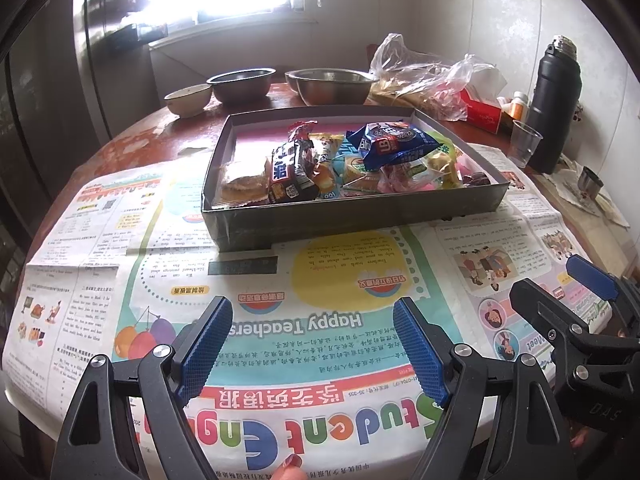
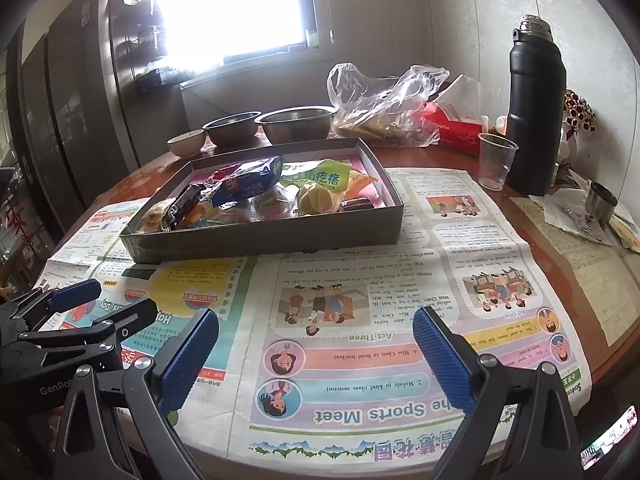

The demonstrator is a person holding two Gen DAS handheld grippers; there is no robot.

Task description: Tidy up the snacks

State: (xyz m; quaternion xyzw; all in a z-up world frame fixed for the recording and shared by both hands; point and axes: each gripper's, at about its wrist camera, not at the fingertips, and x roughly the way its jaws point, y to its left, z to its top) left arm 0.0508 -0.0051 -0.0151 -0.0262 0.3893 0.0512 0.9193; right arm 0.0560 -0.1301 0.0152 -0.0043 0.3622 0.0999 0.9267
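Hovering low over the newspaper (image 1: 320,332), both tools sit short of the tray (image 1: 360,216) with nothing held — the left gripper (image 1: 312,346) has its blue pads spread wide apart, and the right gripper (image 2: 316,354) is just as wide, empty between its fingers. The snacks (image 1: 340,160) lie heaped in the near half of the tray, the blue packet (image 1: 396,140) riding on top of the pile.

Risks, as I judge them:
- Crinkly wrappers overlap — closing on one could drag a neighbour out over the low wall.
- The soft cakes in clear film may get crushed if the pads close hard.
- A push against the tray could slide it on the paper, which looks loose on the table (image 2: 560,264).
- A wide reach on the right might clip the plastic cup (image 2: 496,162) or the black flask (image 2: 534,120) just beside it.
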